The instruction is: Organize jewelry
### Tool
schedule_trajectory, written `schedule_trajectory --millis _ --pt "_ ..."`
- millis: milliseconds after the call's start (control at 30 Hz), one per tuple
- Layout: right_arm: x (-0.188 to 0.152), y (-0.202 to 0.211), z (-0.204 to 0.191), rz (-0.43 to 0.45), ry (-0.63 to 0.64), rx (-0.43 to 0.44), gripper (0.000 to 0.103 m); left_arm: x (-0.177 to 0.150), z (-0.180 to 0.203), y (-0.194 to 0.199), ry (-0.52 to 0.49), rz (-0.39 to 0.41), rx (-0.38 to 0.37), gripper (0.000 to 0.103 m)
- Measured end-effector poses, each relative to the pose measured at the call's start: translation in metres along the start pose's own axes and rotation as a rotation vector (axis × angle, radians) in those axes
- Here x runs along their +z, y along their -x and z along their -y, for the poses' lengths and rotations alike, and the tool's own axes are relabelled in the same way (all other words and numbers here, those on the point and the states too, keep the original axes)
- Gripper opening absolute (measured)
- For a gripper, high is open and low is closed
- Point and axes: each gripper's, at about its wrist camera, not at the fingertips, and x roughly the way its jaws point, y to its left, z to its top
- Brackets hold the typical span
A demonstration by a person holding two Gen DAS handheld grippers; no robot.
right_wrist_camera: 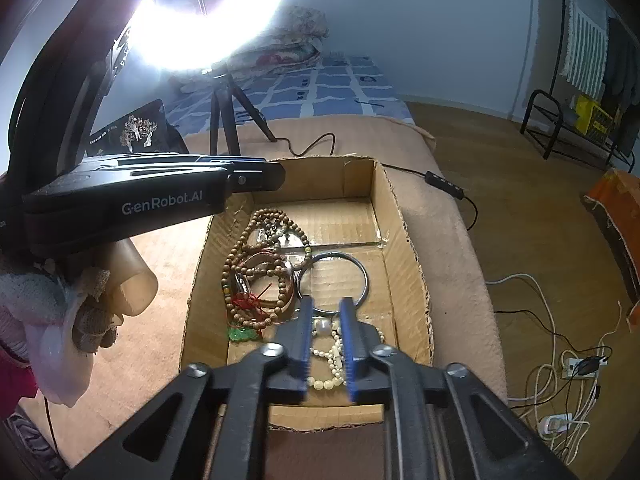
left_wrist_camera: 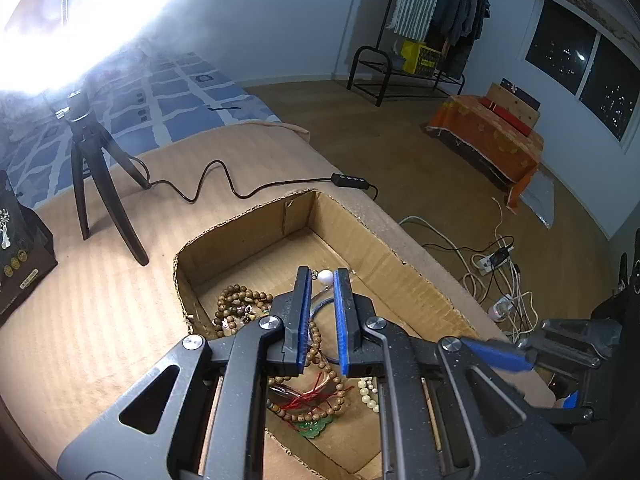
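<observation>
- Over the cardboard box (right_wrist_camera: 404, 236), the right gripper (right_wrist_camera: 326, 340) hangs with its blue pads partly apart and nothing pressed between them; the pearl necklace (right_wrist_camera: 332, 360) lies on the box floor directly beneath the gap.
- At the box's other side, the left gripper (left_wrist_camera: 322, 316) shows a narrow gap between its pads in its own view. A white bead (left_wrist_camera: 325, 277) and a thin cord show beyond the tips, but whether the pads pinch anything cannot be told.
- Everything to be sorted sits inside the box: wooden bead strands (right_wrist_camera: 256, 264) tangled with a red cord (right_wrist_camera: 250, 300) and a green pendant (right_wrist_camera: 240, 335) on one side, a metal bangle (right_wrist_camera: 362, 272) near the middle, the pearls nearest the camera.
- My reading is that the right hand has either just set the pearls down or is about to take them. For a pick, come straight down on a single run of pearls and close gently, since a loose strand slips or drags.
- Keep clear of the bangle, which lies just beside the pearls and could be caught by a pad.
- Around the box stand a tripod (left_wrist_camera: 96, 184) with its lamp cable (left_wrist_camera: 224, 184) on the tan cover, and a dark bag (left_wrist_camera: 20, 256); the left gripper's body crowds the box's near corner.
</observation>
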Motion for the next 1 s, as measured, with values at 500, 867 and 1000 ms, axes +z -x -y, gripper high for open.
schedule_trajectory --millis 500,867,1000 --pt "0.000 0.009 -0.010 0.059 0.012 -0.074 0.099 0.000 -0.009 0.013 0.021 0.034 0.060 0.068" --pt "0.000 0.017 -0.017 0.084 -0.007 -0.116 0.101 -0.003 -0.015 0.030 0.045 0.058 0.064 0.068" --pt "0.000 0.021 -0.020 0.091 -0.005 -0.129 0.101 -0.006 -0.016 0.034 0.047 0.061 0.065 0.068"
